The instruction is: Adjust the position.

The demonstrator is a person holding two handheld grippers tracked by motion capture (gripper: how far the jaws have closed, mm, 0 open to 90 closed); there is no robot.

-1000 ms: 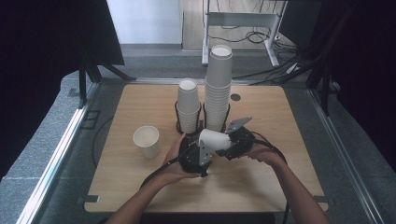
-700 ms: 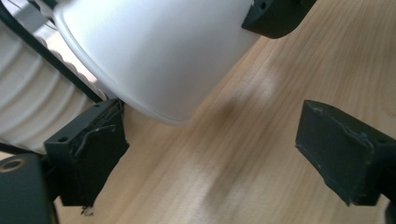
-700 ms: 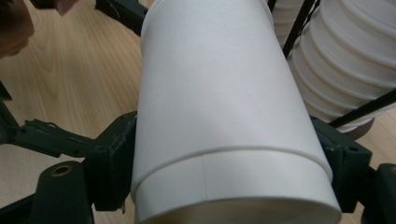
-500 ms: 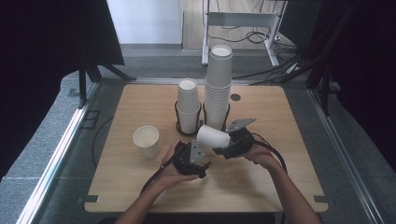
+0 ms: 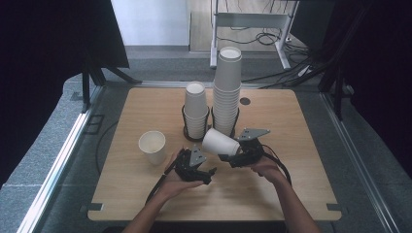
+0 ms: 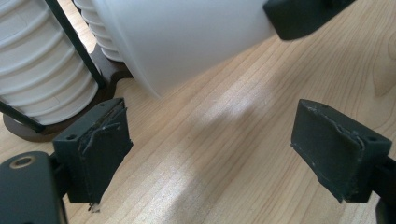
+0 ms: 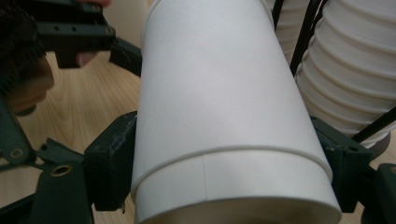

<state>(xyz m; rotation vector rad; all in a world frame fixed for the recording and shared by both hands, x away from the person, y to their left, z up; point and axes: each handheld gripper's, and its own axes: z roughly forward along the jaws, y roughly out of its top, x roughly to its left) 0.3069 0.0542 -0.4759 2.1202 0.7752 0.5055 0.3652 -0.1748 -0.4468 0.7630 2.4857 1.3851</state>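
Observation:
A white paper cup (image 5: 221,141) lies on its side above the table, and my right gripper (image 5: 232,156) is shut on it. In the right gripper view its pads press both sides of the cup (image 7: 215,93). My left gripper (image 5: 205,172) hovers low over the wood just left of the cup. Its jaws have just been closing, but my left gripper (image 6: 212,140) stands open with nothing between its pads; the cup (image 6: 187,42) hangs beyond them. A single upright cup (image 5: 152,145) stands at the left.
Two wire holders stand at mid-table: a short cup stack (image 5: 196,109) and a tall cup stack (image 5: 227,87), just behind the held cup. The wooden table (image 5: 291,126) has a small dark hole (image 5: 245,101) near its far edge. A person's forearms come in from below.
My left gripper has drawn slightly back from the held cup, toward the lower left. The right gripper and its cup have hardly moved.

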